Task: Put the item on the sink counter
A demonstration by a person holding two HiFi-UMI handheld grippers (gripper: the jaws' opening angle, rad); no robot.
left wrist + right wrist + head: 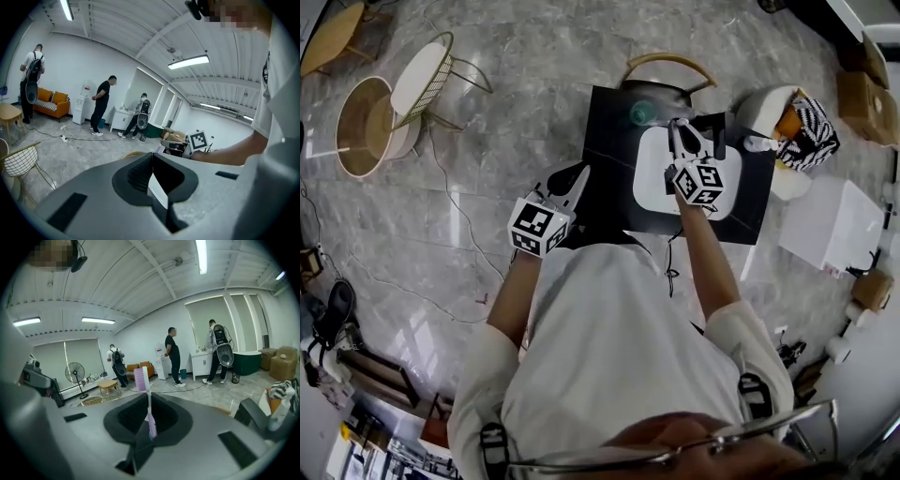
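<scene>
My right gripper (149, 398) grips a lilac toothbrush (140, 378) upright, over the white basin (654, 183) set in the black sink counter (609, 122); my left gripper (577, 178) sits closed on nothing; I judge the set-down remains undone.

Smooth dark sink counter (609, 131) holds a glossy white basin (649, 183), polished grey stone-look floor (516, 56) lies around the counter, a thin metal-wire chair (441, 80) stands left of it, and the matt grey plastic right gripper (149, 397) clamps a smooth lilac plastic toothbrush (140, 378).
</scene>
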